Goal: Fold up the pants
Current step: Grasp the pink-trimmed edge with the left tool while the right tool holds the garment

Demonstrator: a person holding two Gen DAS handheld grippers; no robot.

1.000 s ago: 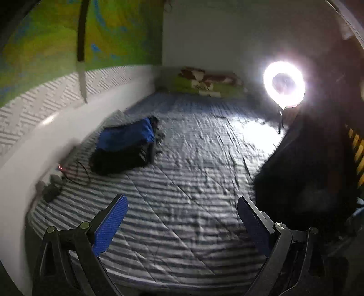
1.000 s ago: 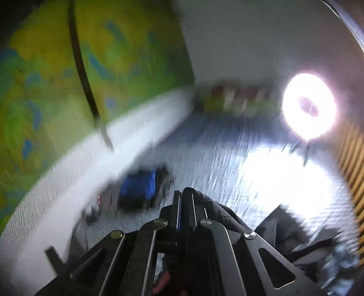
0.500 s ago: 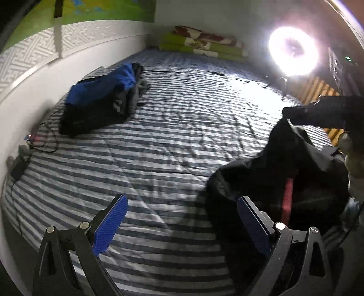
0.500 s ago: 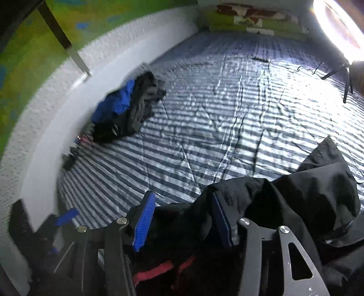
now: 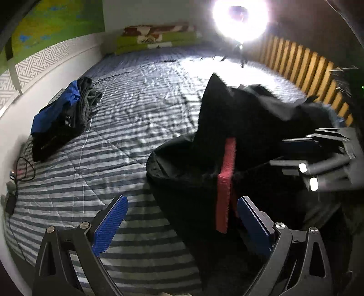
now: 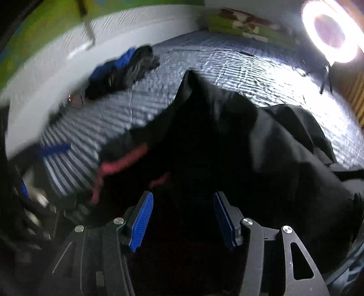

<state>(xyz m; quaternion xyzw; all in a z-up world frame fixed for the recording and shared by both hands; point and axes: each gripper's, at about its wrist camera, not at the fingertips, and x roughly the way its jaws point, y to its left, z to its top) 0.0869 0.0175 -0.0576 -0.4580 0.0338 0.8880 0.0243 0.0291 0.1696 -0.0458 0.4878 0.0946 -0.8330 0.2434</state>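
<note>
Both tongs gape over the black pants (image 5: pixel 250 118): left (image 5: pixel 182 223) empty, right (image 6: pixel 183 218) still parting.

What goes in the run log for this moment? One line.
pants: heaped on bed | left tongs: open, empty | right tongs: opening over pants

Pants (image 5: pixel 250 127) heaped on the bed (image 5: pixel 136 113), right of frame; clothes pile (image 5: pixel 61 118) far left by the wall (image 5: pixel 45 79); ring light (image 5: pixel 241 18) at the top, pillows (image 5: pixel 157 36) upper left of it.
</note>
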